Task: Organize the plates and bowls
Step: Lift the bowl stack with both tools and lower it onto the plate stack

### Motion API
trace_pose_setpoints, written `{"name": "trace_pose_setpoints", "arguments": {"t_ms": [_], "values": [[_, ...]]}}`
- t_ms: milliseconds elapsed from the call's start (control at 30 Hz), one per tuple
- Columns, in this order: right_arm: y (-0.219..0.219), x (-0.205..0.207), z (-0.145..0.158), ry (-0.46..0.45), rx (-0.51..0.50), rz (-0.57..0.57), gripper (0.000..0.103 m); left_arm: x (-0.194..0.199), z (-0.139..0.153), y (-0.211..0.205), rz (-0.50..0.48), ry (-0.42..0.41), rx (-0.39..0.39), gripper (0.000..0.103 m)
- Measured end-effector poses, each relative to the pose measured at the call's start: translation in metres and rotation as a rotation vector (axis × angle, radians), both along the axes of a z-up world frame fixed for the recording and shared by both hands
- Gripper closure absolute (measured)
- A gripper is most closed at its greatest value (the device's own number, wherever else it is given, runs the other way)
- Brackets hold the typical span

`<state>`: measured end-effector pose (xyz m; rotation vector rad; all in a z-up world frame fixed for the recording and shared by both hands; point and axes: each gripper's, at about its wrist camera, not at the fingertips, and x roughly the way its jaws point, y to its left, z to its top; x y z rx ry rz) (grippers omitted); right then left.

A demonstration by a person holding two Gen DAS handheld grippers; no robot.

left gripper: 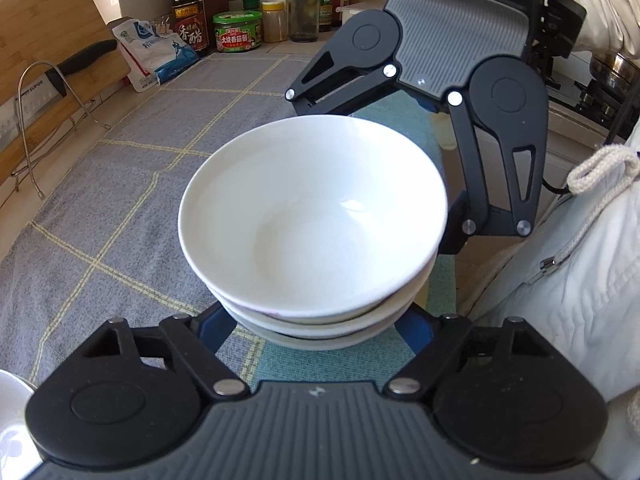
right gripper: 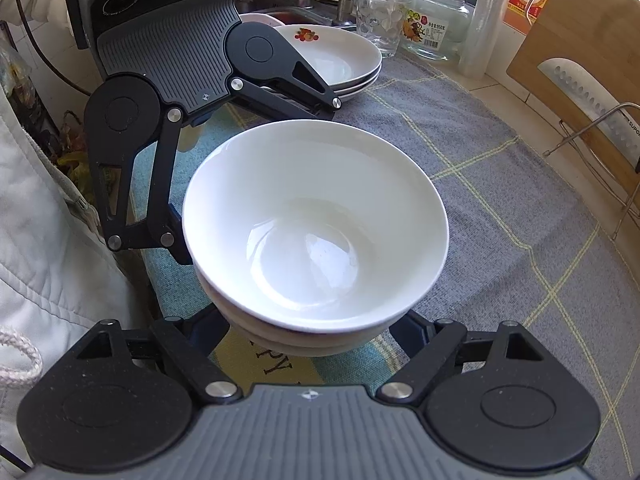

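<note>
Between your 2 grippers, the stack of 3 bowls (left gripper: 316,240) is heavy, glazed-slick and breakable; both sets of jaws flank its lower sides, contact hidden—grip low.

White bowl stack (right gripper: 316,232) on grey checked cloth (right gripper: 500,208); plates (right gripper: 344,60) behind.

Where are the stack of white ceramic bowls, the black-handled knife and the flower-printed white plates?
stack of white ceramic bowls (left gripper: 316,236): left wrist view, inside of the top bowl.
black-handled knife (left gripper: 86,57): left wrist view, on its handle.
flower-printed white plates (right gripper: 344,60): right wrist view, inner surface of the top plate.
</note>
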<state>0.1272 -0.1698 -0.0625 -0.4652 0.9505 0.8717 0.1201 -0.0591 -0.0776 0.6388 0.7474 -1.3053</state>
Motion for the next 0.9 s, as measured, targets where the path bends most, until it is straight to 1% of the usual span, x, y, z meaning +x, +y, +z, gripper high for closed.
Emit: {"name": "trace_pose_setpoints", "arguments": {"t_ms": [233, 367, 700, 900], "values": [[0.006, 0.001, 0.014, -0.006, 0.006, 0.04, 0.014, -0.008, 0.011, 0.01, 0.046, -0.008, -0.015, 0.018], [0.017, 0.007, 0.026, -0.015, 0.021, 0.084, 0.014, -0.01, 0.021, 0.024, 0.095, -0.009, -0.022, 0.018], [0.069, 0.041, 0.046, -0.078, 0.033, 0.216, 0.014, 0.021, 0.055, 0.087, 0.233, -0.071, -0.026, 0.018], [0.106, 0.069, 0.048, -0.102, 0.046, 0.274, 0.014, 0.038, 0.062, 0.119, 0.296, -0.102, -0.01, 0.018]]}}
